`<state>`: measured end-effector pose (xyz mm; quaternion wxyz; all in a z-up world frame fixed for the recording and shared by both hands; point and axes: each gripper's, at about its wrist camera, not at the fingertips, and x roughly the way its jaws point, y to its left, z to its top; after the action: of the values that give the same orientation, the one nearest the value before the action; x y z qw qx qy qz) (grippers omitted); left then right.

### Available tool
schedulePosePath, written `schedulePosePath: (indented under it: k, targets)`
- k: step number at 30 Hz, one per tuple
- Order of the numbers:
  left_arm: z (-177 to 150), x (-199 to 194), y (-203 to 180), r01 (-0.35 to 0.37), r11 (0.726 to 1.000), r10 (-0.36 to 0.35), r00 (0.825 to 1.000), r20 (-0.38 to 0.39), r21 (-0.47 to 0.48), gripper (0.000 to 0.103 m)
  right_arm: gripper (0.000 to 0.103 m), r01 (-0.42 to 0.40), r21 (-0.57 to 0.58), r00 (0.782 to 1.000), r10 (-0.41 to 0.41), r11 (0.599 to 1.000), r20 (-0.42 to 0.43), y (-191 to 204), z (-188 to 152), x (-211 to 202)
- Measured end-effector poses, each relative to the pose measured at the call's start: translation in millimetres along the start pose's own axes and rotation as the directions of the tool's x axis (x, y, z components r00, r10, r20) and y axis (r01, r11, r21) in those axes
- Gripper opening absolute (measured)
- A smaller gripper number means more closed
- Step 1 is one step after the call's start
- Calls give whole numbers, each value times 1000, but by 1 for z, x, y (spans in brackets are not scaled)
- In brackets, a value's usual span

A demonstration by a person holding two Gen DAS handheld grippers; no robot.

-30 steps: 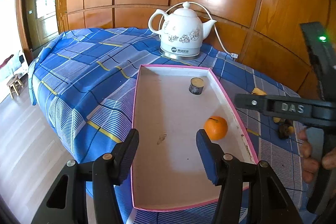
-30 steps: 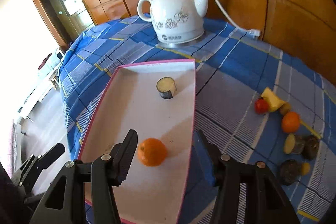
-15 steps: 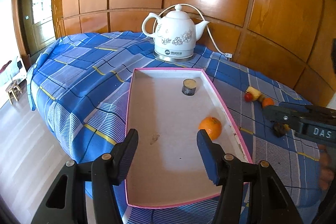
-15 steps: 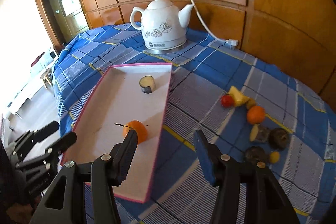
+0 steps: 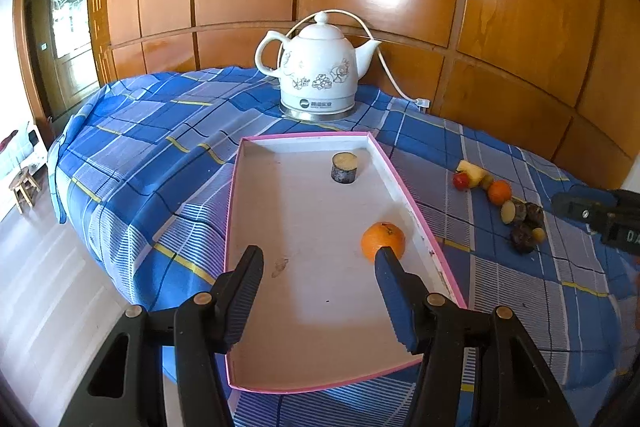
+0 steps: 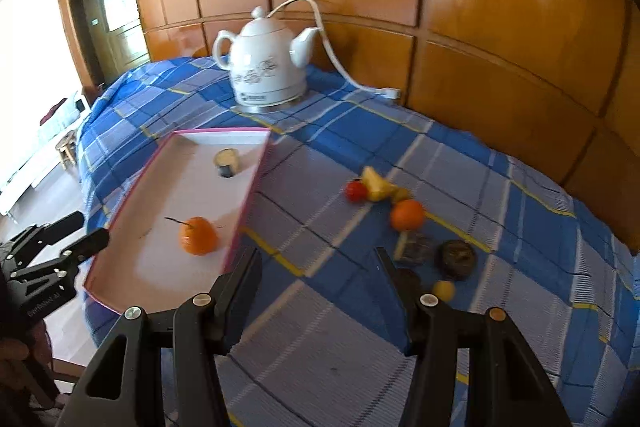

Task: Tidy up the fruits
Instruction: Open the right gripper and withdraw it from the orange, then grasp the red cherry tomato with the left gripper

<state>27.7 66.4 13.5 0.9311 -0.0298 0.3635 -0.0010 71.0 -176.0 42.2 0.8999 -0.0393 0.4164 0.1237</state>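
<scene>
A pink-rimmed white tray (image 5: 416,215) (image 6: 252,187) lies on the blue checked cloth. In it sit an orange (image 5: 383,241) (image 6: 199,235) and a dark cut stub (image 5: 344,167) (image 6: 226,163). A cluster of loose fruits lies on the cloth to the tray's right: a red one (image 6: 355,190), a yellow wedge (image 6: 376,183), a second orange (image 6: 407,214) (image 5: 499,191) and dark ones (image 6: 456,259). My left gripper (image 5: 318,259) is open and empty over the tray's near half. My right gripper (image 6: 318,259) is open and empty over the cloth, between tray and cluster.
A white ceramic kettle (image 5: 320,71) (image 6: 266,67) with a cord stands behind the tray, near the wooden wall panels. The cloth drops off at the left edge toward the floor, where a small stool (image 5: 24,187) stands.
My right gripper has moved right, away from the tray and the orange it left there, toward the loose fruits. My left gripper has pulled back slightly.
</scene>
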Motion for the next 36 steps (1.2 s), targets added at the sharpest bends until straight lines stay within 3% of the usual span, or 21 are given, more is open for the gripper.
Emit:
schedulePosePath:
  k: [12,19,25,28,33,36]
  targets:
    - [-2,4,-15,-1,999,2,1000,-17,48,59,56,146,45,989,-146,988,10,-76,-7,-12]
    - [1,6,-28,10,996,-7,1000,-25,89,59,56,240,149,970,-241,959,-17,-138,-24,0]
    - [12,13,-46,33,991,-29,999,-32,131,59,56,254,319,967,-239,913,-84,-182,-39,9]
    - [21,20,-57,61,989,-55,997,-46,137,59,56,210,389,978,-199,897,-69,-192,-38,4]
    - [34,38,-88,122,974,-106,990,-96,190,59,56,185,399,983,-170,898,-71,-190,-38,4]
    - [44,56,-102,167,971,-142,978,-151,172,59,56,169,399,986,-153,901,-72,-187,-37,4]
